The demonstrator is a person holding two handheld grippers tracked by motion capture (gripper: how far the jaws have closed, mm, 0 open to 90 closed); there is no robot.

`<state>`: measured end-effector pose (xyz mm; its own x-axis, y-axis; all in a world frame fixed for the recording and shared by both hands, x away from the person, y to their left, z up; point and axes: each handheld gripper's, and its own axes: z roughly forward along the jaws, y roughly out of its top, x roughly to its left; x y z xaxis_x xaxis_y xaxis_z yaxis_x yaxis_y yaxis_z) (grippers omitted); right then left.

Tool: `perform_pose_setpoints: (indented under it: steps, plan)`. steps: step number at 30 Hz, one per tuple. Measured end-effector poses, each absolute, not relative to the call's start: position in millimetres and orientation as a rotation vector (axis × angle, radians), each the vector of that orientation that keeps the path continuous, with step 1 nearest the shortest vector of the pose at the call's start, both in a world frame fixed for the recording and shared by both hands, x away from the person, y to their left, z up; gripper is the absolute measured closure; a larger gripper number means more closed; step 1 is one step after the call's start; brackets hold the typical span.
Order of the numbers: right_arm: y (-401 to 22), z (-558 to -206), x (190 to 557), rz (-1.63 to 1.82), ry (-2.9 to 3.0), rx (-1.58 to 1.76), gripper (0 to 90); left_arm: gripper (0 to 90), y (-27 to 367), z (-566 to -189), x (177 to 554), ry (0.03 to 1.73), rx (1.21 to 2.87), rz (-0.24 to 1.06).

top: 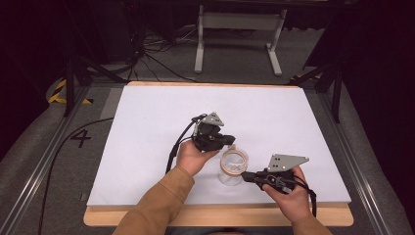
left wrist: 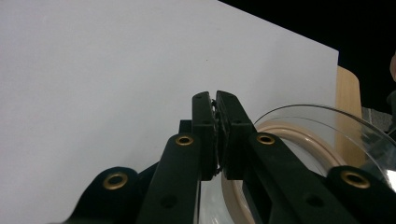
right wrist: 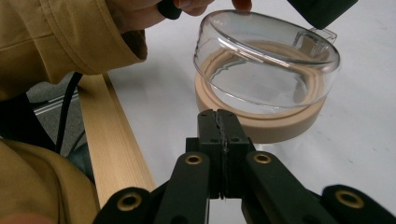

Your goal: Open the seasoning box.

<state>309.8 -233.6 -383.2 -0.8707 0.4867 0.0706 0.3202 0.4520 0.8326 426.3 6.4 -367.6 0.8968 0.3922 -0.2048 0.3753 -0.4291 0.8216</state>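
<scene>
Jaws of both grippers [left wrist: 215,100] [right wrist: 218,116] closed, empty.

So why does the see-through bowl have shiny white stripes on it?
In the right gripper view, the clear bowl mirrors the lights as bright streaks; in the left gripper view its rim glints faintly; in the high view it looks small and hazy.

Clear lid [right wrist: 266,60] — beige ring [right wrist: 261,123]
</scene>
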Motion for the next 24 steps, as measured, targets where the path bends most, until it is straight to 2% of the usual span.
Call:
perform_pose_setpoints:
  steps: [17, 20, 24]
  plan:
    - [-238.4, -387.2, 315.8, 1.5, 2.477, 0.789, 90.0, 86.4, 6.5, -367.6, 425.9, 0.549, 2.06, 0.024]
    - [-238.2, -387.2, 315.7, 1.499, 2.478, 0.785, 90.0, 82.8, 7.4, -366.9, 424.8, 0.537, 2.056, 0.039]
    - [-238.3, -386.8, 315.3, 1.503, 2.477, 0.783, 90.0, 82.6, 10.6, -362.8, 422.7, 0.526, 2.039, 0.062]
